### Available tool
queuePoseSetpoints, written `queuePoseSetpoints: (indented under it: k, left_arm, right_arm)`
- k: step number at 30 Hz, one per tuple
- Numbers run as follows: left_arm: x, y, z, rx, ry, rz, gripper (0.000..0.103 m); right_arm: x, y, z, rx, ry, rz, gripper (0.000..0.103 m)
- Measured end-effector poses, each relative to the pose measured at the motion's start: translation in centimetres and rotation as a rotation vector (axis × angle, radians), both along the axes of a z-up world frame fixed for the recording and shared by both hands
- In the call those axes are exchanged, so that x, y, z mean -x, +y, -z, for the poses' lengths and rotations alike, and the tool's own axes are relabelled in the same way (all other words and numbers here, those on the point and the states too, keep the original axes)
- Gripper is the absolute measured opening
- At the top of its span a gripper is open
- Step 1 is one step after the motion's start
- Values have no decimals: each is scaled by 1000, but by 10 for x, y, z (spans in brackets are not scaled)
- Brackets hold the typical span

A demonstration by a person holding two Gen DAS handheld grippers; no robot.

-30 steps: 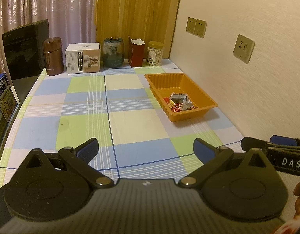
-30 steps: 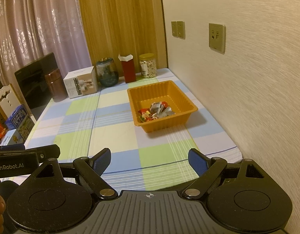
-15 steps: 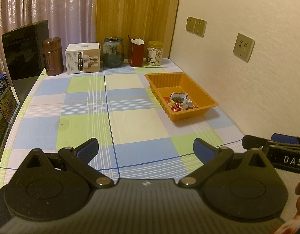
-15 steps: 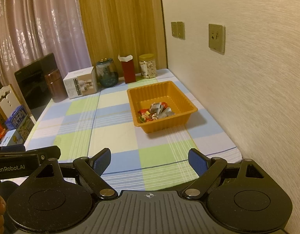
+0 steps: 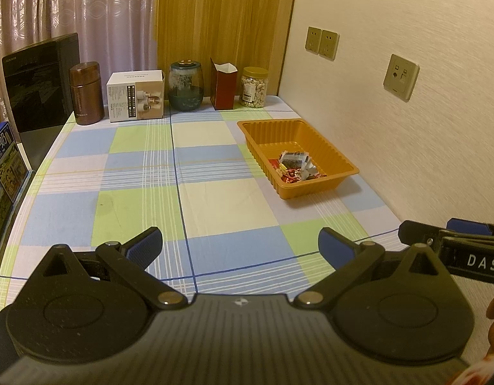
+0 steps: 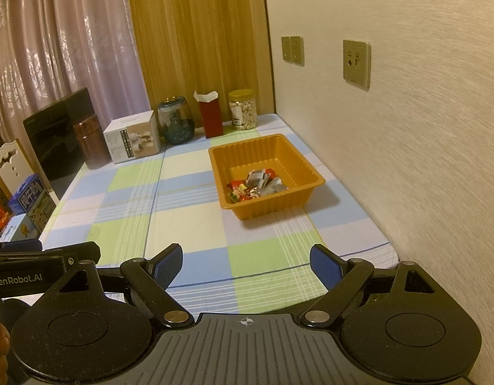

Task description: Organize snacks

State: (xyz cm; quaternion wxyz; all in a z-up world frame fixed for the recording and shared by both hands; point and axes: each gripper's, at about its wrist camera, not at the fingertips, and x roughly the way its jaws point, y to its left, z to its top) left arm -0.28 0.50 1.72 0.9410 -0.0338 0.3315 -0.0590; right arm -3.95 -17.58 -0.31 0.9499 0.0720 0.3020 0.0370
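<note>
An orange plastic tray [image 5: 330, 183] [image 6: 298, 197] sits on the checked tablecloth by the right wall. Several small wrapped snacks [image 5: 293, 168] [image 6: 256, 184] lie heaped in its near corner. My left gripper [image 5: 240, 245] hovers over the table's near edge, open, with nothing between its blue pads. My right gripper [image 6: 247, 261] hangs beside it on the right, also open and holding nothing. Both are well short of the tray. Each wrist view catches the other gripper's body at its side edge.
Along the back stand a brown flask [image 5: 86, 93], a white box [image 5: 136, 96], a glass jar [image 5: 186, 85], a red carton [image 5: 224, 83] and a nut jar [image 5: 254, 87]. A black appliance [image 5: 38, 86] and milk cartons [image 5: 4, 160] line the left edge.
</note>
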Motion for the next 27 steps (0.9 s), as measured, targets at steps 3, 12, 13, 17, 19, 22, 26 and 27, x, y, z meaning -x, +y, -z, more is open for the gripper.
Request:
queuePoseSetpoints:
  k: [3, 12, 13, 17, 19, 22, 26, 27]
  left_arm:
    - [0, 1, 0, -1, 0, 0, 103]
    - [-1, 1, 0, -3, -1, 3, 103]
    - [-1, 1, 0, -4, -2, 3, 103]
    - [-1, 2, 0, -5, 0, 5, 103]
    - [-1, 2, 0, -4, 0, 4, 103]
    - [-1, 1, 0, -5, -1, 4, 103]
    - [-1, 2, 0, -5, 0, 5, 103]
    - [-1, 1, 0, -6, 0, 5, 103]
  right_arm:
    - [0, -1, 0, 1, -1, -3, 86]
    - [0, 0, -2, 2, -3, -2, 86]
    - [0, 0, -2, 1, -3, -3, 86]
    - [0, 1, -1, 2, -3, -3, 86]
    - [0, 1, -1, 1, -2, -2, 86]
    - [0, 1, -1, 1, -3, -3, 86]
    - [0, 1, -1, 1, -3, -2, 86]
    - [0, 1, -1, 2, -3, -2, 86]
